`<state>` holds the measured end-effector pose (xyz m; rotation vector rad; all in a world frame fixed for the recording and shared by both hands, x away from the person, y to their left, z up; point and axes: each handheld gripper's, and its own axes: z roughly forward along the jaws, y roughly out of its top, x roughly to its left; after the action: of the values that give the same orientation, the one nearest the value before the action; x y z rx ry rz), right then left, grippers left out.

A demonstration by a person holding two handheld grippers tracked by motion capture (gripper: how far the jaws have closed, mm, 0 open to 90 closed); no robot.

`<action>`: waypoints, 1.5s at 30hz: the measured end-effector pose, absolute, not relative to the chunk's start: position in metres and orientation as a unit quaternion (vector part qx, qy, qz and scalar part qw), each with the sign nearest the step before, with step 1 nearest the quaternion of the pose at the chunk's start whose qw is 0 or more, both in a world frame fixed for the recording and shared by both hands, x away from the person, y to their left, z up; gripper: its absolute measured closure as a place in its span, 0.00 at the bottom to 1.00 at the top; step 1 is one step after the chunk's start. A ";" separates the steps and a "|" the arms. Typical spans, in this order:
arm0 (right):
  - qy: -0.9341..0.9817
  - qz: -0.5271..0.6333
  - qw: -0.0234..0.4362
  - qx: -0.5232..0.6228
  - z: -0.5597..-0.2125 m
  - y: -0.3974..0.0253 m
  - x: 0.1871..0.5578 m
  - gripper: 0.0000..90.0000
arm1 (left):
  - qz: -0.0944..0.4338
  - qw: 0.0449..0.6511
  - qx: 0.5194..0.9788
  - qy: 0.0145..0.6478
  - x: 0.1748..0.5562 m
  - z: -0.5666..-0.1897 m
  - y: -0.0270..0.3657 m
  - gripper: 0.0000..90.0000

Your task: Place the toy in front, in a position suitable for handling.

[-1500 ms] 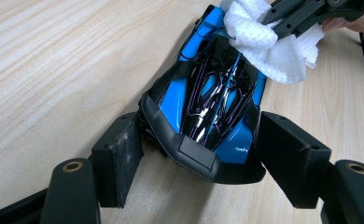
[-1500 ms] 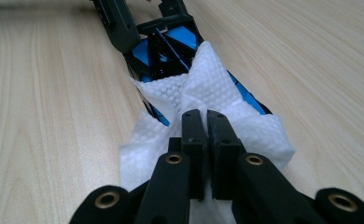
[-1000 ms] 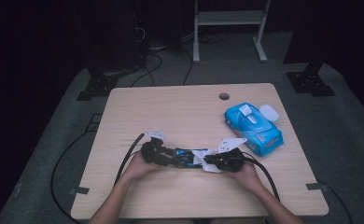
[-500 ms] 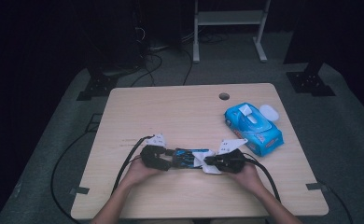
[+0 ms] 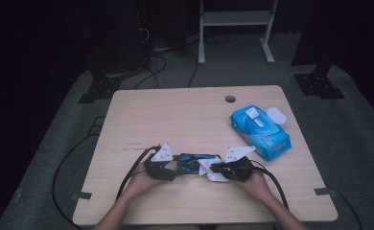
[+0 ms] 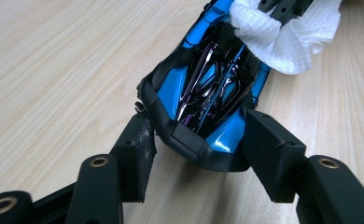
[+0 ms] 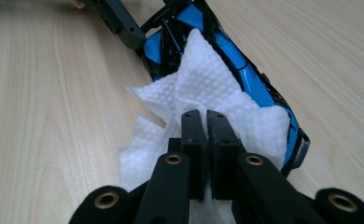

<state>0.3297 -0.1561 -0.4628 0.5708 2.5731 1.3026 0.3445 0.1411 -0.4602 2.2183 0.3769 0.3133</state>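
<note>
A blue and black toy car lies on the wooden table near its front edge. My left gripper is shut on one end of the car, a pad against each side of the body. A crumpled white wipe rests on the car's other end. My right gripper is shut on that wipe and presses it against the bodywork. From above, the right gripper and the wipe sit just right of the car. The wipe also lies over the car's far end in the left gripper view.
A blue pack of wipes with its white lid flipped open lies at the table's right side. A cable hole is at the back. Black cables trail off the table's front corners. Stands and cables are on the dark floor beyond.
Both grippers and the car have shifted slightly toward the table's near edge. The grips on the car and the wipe are unchanged.
</note>
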 end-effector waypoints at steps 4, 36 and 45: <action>0.869 0.444 0.106 0.192 -0.464 -0.157 0.325 0.95 | 0.141 0.422 0.884 0.144 0.339 -0.460 0.142 0.53; 0.883 0.421 0.097 0.180 -0.472 -0.154 0.305 0.95 | 0.162 0.431 0.881 0.111 0.310 -0.459 0.149 0.63; 0.885 0.418 0.092 0.184 -0.472 -0.155 0.305 0.95 | 0.154 0.429 0.885 0.098 0.306 -0.458 0.148 0.63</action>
<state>0.3045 -0.1552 -0.4724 0.5449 2.6278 1.2404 0.3057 0.1478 -0.4581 2.2089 0.2459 0.3855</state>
